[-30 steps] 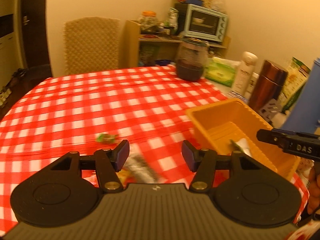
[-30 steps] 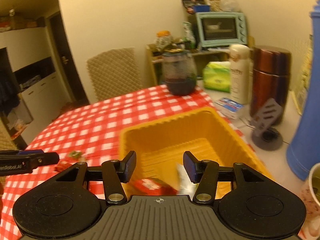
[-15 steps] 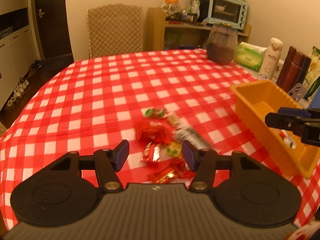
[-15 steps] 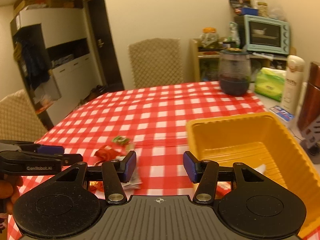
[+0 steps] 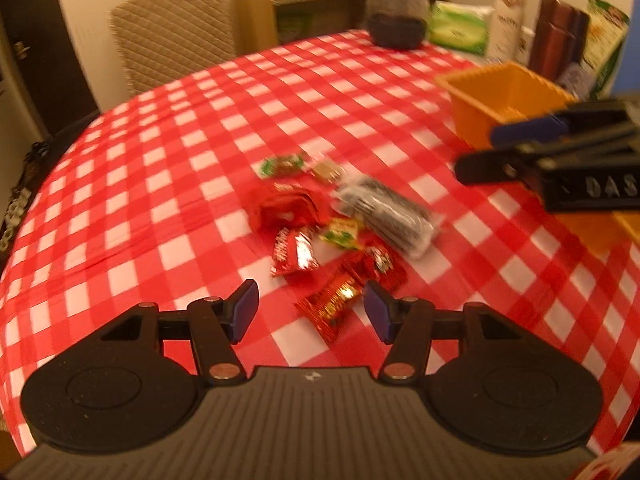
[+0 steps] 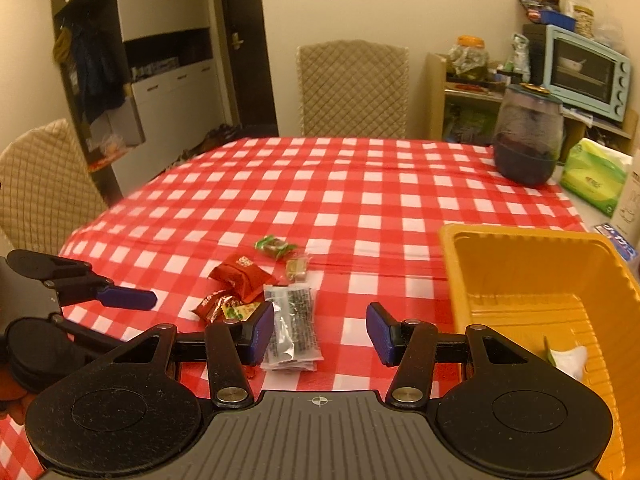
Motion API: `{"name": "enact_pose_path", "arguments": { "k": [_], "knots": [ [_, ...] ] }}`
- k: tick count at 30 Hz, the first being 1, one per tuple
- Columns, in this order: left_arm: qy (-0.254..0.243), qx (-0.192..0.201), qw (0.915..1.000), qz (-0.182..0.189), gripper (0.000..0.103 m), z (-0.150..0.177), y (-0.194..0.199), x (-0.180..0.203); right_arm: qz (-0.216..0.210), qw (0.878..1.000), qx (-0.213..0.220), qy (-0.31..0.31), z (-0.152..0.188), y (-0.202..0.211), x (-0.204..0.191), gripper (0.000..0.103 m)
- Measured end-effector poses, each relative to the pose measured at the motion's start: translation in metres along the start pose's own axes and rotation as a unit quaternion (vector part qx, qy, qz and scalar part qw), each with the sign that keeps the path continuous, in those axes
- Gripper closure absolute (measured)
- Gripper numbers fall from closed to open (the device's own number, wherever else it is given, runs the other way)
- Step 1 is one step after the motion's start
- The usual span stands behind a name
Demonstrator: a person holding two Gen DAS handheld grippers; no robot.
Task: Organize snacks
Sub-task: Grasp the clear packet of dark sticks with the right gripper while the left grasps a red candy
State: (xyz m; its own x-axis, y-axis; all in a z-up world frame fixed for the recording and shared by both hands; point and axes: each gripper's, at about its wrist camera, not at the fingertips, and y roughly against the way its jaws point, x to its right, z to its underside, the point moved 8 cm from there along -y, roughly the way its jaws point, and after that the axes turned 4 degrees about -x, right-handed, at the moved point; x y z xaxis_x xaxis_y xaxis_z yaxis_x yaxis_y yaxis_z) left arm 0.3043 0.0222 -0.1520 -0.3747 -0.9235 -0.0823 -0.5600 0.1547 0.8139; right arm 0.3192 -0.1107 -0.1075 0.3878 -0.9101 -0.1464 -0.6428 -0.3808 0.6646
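Several wrapped snacks lie in a loose pile on the red checked tablecloth (image 5: 168, 184). My left gripper (image 5: 311, 307) hovers open just above a red-and-gold candy (image 5: 330, 307), nothing pinched. A red pouch (image 5: 285, 210), a clear packet of dark snacks (image 5: 386, 213) and a green candy (image 5: 281, 165) lie beyond. My right gripper (image 6: 320, 332) is open over the clear packet (image 6: 292, 326), beside the orange bin (image 6: 516, 276), which holds a white wrapper (image 6: 570, 360). The right gripper (image 5: 560, 164) also shows in the left wrist view, and the left gripper (image 6: 92, 296) in the right wrist view.
A dark glass jar (image 6: 528, 136), a green tissue pack (image 6: 594, 176), a white bottle (image 5: 506, 20) and a brown canister (image 5: 558, 36) crowd the table's far right. Quilted chairs (image 6: 352, 88) stand at the far side and left. A toaster oven (image 6: 584, 70) sits on a shelf.
Both grippers swung left from the orange bin toward the snack pile. The left one dropped lower over the candies. Jaw widths look unchanged.
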Motion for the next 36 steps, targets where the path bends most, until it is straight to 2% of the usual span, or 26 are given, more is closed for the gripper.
{"name": "enact_pose_path", "arguments": {
  "k": [4, 9, 12, 18, 19, 24, 28, 36],
  "knots": [
    [-0.049, -0.009, 0.9987, 0.003, 0.048, 0.003, -0.013, 0.006, 0.000, 1.000, -0.014, 0.000, 0.000, -0.011, 0.000, 0.051],
    [-0.080, -0.007, 0.9966, 0.021, 0.049, 0.000, -0.022, 0.008, 0.001, 1.000, -0.028, 0.002, 0.001, -0.021, 0.001, 0.051],
    [-0.089, -0.011, 0.9953, 0.034, 0.056, -0.001, -0.025, 0.010, 0.002, 0.999, -0.035, 0.003, 0.001, -0.027, 0.001, 0.051],
    [-0.067, -0.023, 0.9957, 0.059, 0.075, -0.002, -0.027, 0.011, -0.002, 0.999, -0.049, 0.003, 0.002, -0.039, 0.001, 0.051],
    [-0.063, -0.026, 0.9958, 0.061, 0.081, -0.002, -0.027, 0.011, -0.005, 0.999, -0.050, 0.003, 0.002, -0.041, 0.000, 0.051],
    [-0.011, -0.040, 0.9974, 0.059, 0.083, -0.002, -0.023, 0.003, -0.023, 0.998, -0.054, 0.014, 0.000, -0.053, -0.005, 0.051],
    [0.013, -0.031, 0.9983, 0.047, 0.084, -0.006, -0.017, -0.005, -0.030, 0.997, -0.065, 0.015, 0.001, -0.061, -0.008, 0.051],
    [0.045, -0.027, 0.9975, 0.048, 0.084, -0.007, -0.012, -0.011, -0.038, 0.994, -0.096, 0.019, 0.008, -0.077, -0.012, 0.053]
  ]
}}
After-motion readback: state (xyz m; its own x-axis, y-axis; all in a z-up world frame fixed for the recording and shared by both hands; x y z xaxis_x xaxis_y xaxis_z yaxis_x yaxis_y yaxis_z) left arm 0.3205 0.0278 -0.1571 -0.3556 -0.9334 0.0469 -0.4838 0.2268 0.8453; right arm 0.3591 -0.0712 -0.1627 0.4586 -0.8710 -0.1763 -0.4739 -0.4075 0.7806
